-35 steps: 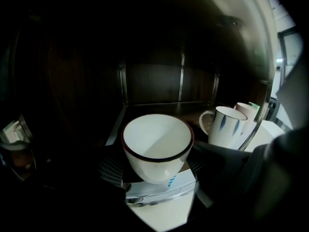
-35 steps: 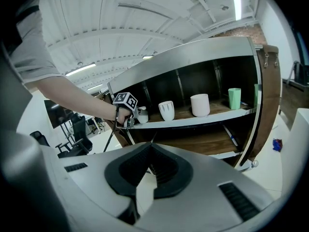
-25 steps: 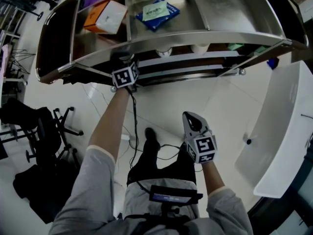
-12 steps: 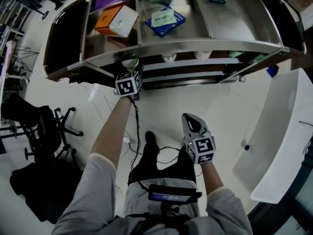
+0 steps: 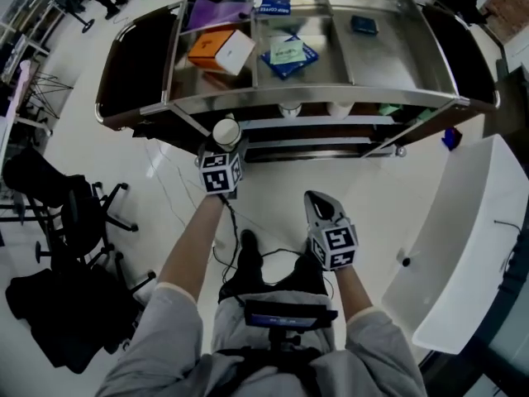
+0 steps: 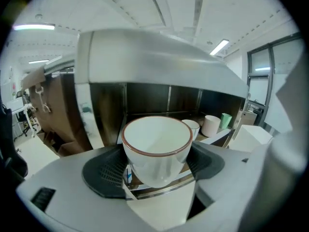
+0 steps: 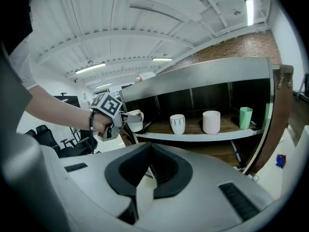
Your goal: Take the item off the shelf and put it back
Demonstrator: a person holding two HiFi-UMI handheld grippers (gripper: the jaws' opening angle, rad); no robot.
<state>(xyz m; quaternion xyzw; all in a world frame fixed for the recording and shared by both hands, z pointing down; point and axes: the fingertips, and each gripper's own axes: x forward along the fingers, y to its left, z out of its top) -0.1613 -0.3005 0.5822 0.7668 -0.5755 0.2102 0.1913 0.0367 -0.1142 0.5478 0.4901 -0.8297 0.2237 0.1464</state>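
A white cup with a brown rim (image 6: 157, 146) sits upright between the pads of my left gripper (image 6: 157, 161), which is shut on its sides. In the head view the cup (image 5: 226, 131) is just outside the steel shelf unit's front edge (image 5: 331, 98), ahead of the left gripper (image 5: 221, 149). The right gripper view shows the cup (image 7: 136, 120) held level with the lower wooden shelf (image 7: 203, 135). My right gripper (image 5: 321, 207) hangs low over the floor, shut and empty, its pads (image 7: 159, 170) meeting.
On the lower shelf stand a striped cup (image 7: 177, 123), a white cylinder cup (image 7: 211, 122) and a green cup (image 7: 245, 117). The top tray holds an orange-and-white box (image 5: 221, 50) and a blue packet (image 5: 289, 53). A white table (image 5: 463, 238) is at right, a black chair (image 5: 74, 213) at left.
My left gripper has drawn back from under the shelf's top, bringing the cup out into the open. The shelf unit now appears farther away. The right gripper has barely moved.
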